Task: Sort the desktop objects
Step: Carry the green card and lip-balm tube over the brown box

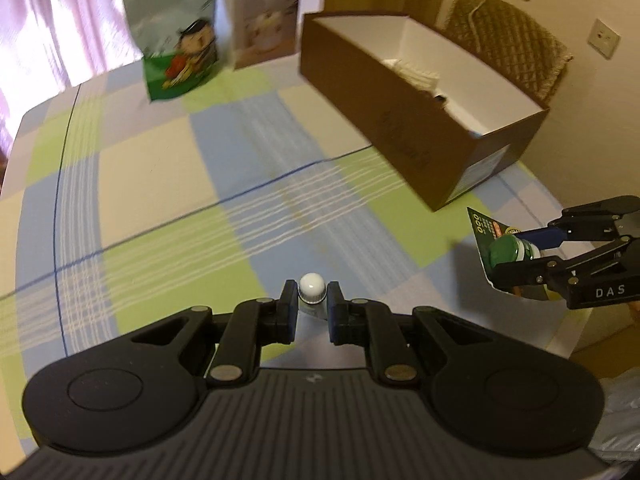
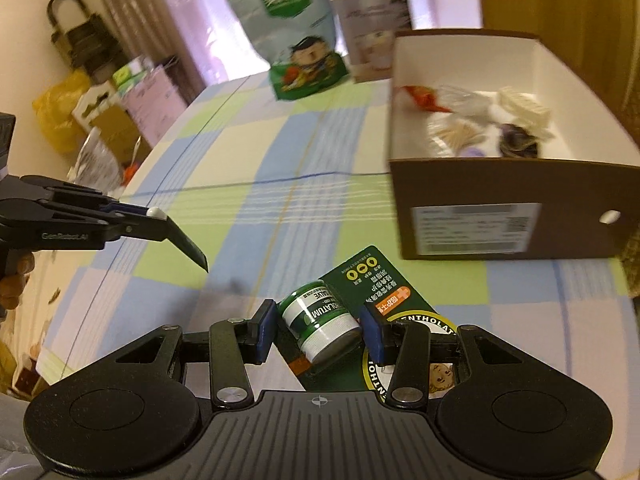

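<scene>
Left hand-held gripper [image 1: 312,304]: jaws pressed onto a small white-capped tube [image 1: 311,290], cap poking out past the fingertips, held clear above the table [image 1: 160,184]. From the right wrist view the same gripper [image 2: 160,224] shows at left w/ the white cap at its tip.

Right hand-held gripper [image 2: 318,330]: partly spread, blue pads pinching a green-and-white jar [image 2: 322,326] still on its dark green blister card [image 2: 380,288], card sticking out fwd and to the right, above the table.

Writing: jar label reads "…OLATUM"; card ring reads "ENTHOLAT…", plus Chinese text, too small to read. Right gripper body in left view says "DAS"; left gripper arm says "GenRobot.AI".

Brown cardboard box [image 2: 480,184], white inside, open top, white sticker label on its end (blurred), sits just beyond the card. Inside: red-orange wrapper, clear plastic bag, white ribbed item, sth dark; blurry. Green cartoon bag [image 1: 176,36] and white carton [image 1: 264,16] stand at the far edge.
</scene>
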A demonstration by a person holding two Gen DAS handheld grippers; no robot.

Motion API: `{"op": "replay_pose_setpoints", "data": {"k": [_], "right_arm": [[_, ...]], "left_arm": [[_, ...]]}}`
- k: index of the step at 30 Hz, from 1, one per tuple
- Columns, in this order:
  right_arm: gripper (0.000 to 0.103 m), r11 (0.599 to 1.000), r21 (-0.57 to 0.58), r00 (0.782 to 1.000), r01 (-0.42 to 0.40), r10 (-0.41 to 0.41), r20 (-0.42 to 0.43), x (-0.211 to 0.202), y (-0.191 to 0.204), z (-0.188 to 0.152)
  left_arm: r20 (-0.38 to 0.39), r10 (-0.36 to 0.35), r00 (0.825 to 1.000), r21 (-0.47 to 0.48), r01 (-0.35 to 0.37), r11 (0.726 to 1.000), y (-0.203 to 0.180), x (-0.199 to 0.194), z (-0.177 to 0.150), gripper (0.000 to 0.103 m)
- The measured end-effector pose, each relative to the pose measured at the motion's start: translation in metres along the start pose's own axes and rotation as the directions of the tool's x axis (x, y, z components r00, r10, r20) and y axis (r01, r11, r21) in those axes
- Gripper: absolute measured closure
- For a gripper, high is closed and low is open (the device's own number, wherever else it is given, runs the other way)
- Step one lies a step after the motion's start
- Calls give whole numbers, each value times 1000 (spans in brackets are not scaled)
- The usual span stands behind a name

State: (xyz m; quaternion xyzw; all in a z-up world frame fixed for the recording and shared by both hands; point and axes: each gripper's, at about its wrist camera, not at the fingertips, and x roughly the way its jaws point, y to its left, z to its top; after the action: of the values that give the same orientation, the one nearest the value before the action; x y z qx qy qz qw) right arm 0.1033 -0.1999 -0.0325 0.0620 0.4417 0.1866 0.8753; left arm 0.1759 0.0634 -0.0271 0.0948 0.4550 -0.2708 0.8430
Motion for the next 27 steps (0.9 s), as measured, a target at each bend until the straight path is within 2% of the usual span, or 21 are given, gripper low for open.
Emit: {"op": "replay_pose_setpoints", "data": {"k": [9,13,20,27], "right_arm": [[56,1000,25,997,-10,8,80,-51,-41,16],[56,999,22,993,-38,35,115,-72,-59,32],[56,994,6,978,-110,107,177,-94,-90,77],[56,987,35,971,-154,145,191,-85,-132,128]], "left_arm": [[93,-46,995,82,39,996,-47,-19,40,92],[118,-71,991,120,56,991,-64,-23,59,92],[142,-107,984,215,75,974,-96,-19,96,92],[177,-137,975,281,83,956,-123,-10,146,92]]}}
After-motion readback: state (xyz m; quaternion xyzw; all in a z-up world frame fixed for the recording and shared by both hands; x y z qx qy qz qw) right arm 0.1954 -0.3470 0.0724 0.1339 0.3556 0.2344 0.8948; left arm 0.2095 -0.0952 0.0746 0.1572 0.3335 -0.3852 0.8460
